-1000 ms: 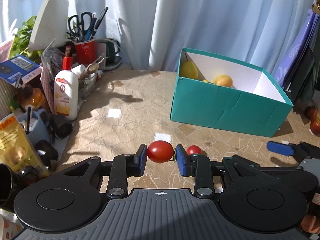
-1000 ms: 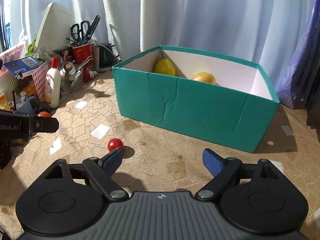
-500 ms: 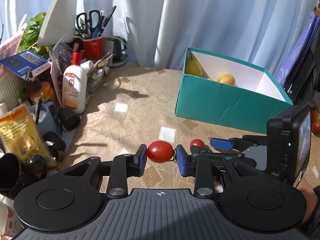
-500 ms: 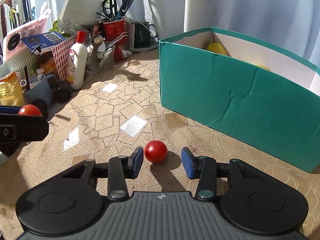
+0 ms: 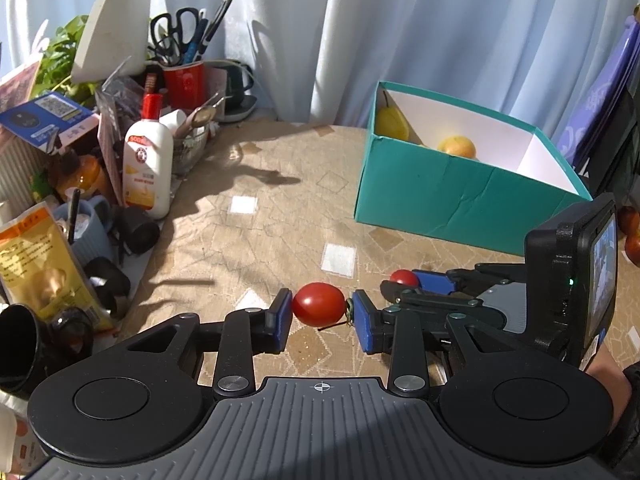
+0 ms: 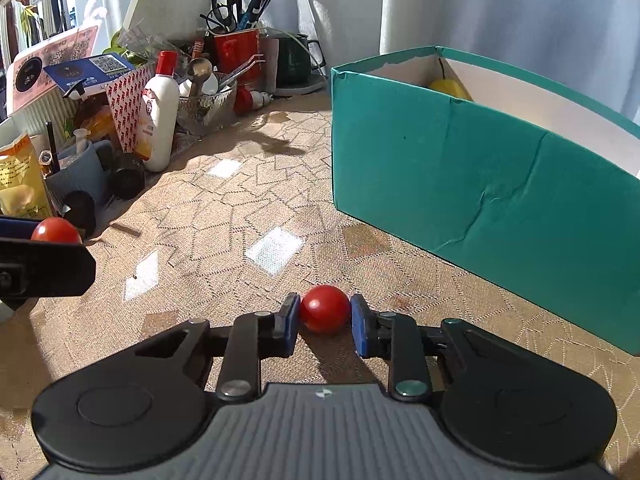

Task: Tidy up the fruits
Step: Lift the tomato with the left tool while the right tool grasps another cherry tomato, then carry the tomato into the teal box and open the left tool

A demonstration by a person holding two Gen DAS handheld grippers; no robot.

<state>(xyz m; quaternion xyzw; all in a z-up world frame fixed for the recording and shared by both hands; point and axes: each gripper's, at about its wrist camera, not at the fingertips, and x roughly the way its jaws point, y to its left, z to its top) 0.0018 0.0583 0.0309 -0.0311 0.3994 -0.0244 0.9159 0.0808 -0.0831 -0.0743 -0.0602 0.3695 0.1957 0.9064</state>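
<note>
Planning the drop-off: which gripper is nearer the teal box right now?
Right. The right gripper, closed around a small tomato, sits just before the teal box; the left gripper is farther left.

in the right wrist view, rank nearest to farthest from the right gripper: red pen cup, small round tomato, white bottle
1. small round tomato, between the right gripper's jaws.
2. white bottle, left, among the clutter.
3. red pen cup, behind the bottle near the curtain.

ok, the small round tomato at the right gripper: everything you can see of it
The small round tomato is glossy, uniformly red and near spherical; no stem or damage shows. It sits on the tan patterned tablecloth, casting a shadow toward the camera, in front of the teal box but apart from it. The right gripper brackets it, blue pads at both sides; firm contact is not certain.
</note>
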